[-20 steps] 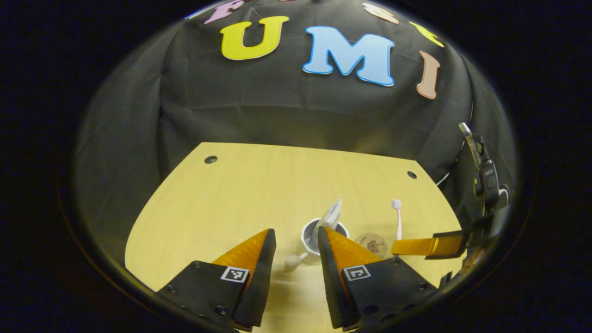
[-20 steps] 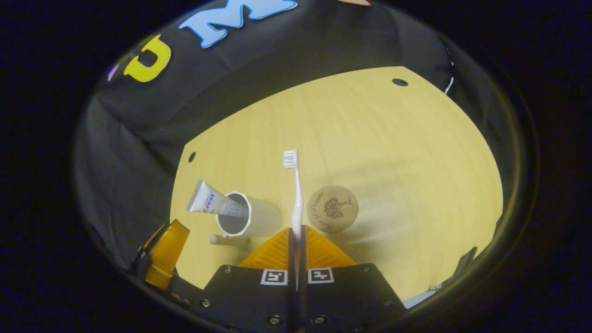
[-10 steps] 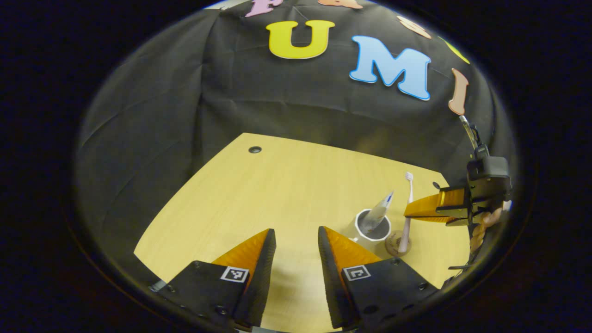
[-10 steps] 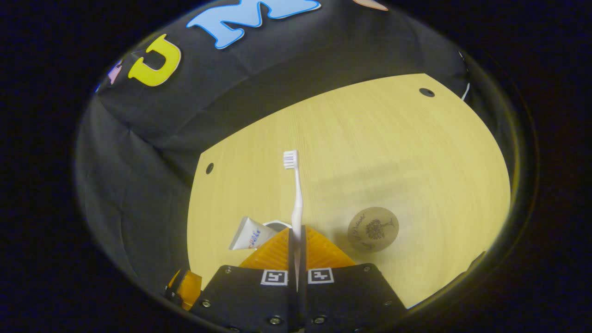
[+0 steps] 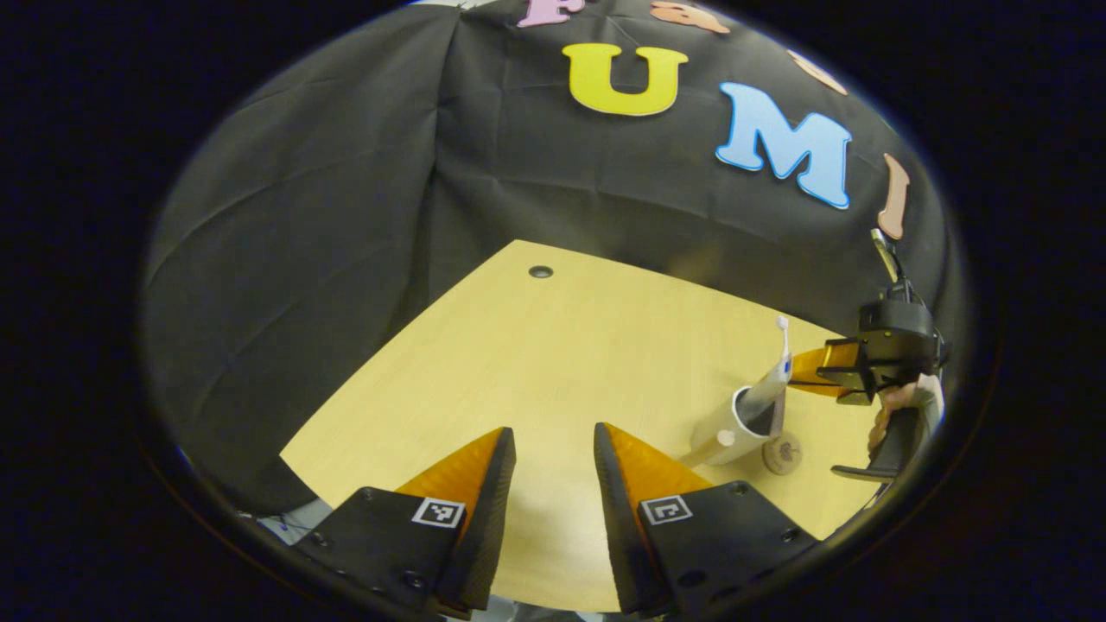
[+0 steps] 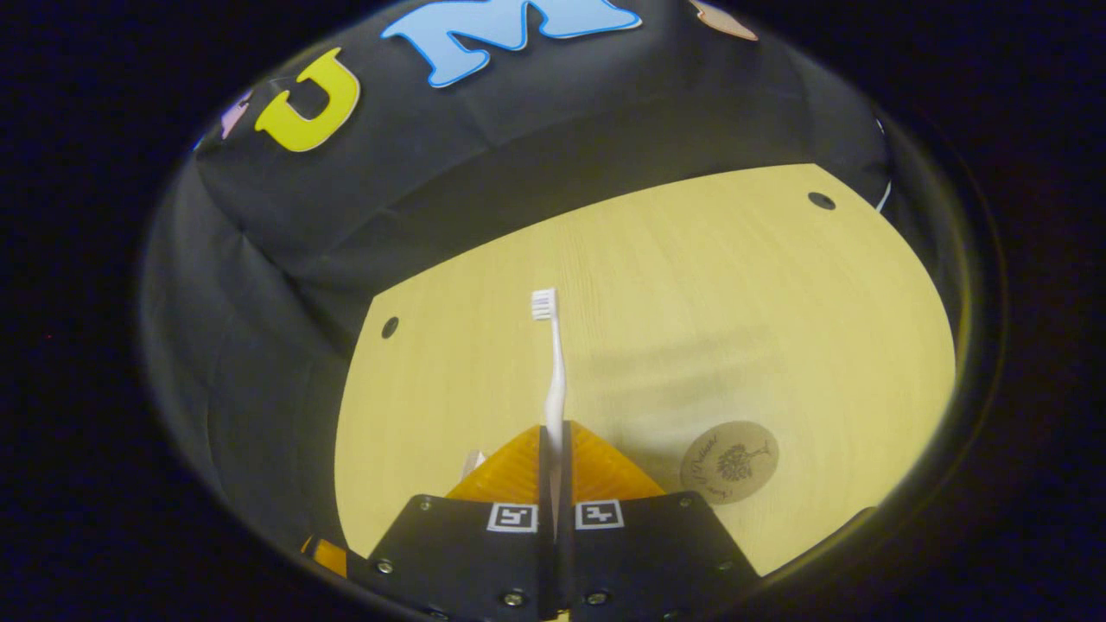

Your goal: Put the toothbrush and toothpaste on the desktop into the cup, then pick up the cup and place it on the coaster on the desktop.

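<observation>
Pale wood covers the tabletop (image 5: 536, 345), with black cloth hanging behind it. In the right gripper view, the right tool (image 6: 553, 441) is clamped on the handle of a white toothbrush (image 6: 553, 371), both fingers pressed against it, the bristle head pointing away over the tabletop. A round cork coaster (image 6: 728, 462) lies flat on the wood to the right of the fingers, apart from them. In the left gripper view, the left tool (image 5: 553, 458) hangs over the near edge of the tabletop with its fingers apart and nothing between them. Farther off to the right stands a white cup (image 5: 739, 421) with the toothpaste (image 5: 769, 384) leaning out of it. The toothbrush (image 5: 782, 345) rises just above the cup, held by the right tool (image 5: 808, 367), and the coaster (image 5: 782, 453) lies just beside the cup's base.
</observation>
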Motion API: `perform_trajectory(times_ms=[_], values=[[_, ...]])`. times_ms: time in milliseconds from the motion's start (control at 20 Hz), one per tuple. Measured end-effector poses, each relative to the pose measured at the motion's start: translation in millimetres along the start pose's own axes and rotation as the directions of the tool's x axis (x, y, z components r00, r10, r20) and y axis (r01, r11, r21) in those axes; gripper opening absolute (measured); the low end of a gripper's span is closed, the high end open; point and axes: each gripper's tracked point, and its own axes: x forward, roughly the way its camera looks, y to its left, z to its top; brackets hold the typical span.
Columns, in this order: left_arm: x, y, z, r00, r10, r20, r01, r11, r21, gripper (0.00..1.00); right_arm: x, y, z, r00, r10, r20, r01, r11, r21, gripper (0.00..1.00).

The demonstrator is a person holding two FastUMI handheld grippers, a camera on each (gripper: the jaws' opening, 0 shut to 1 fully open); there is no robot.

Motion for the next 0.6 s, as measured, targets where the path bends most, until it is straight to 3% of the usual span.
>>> perform_trajectory(times_ms=[400,600], values=[[-4,17,-7,1.0,0.017,-0.018,-0.017,1.0,0.003,0.6,-1,3,18,0.978,0.024,0.205,-0.014,0.999,-0.052,0.02],[-5,11,-6,1.0,0.005,-0.018,-0.004,0.999,0.046,0.6,6,-2,-1,0.97,0.042,0.24,-0.031,0.998,-0.052,0.02]])
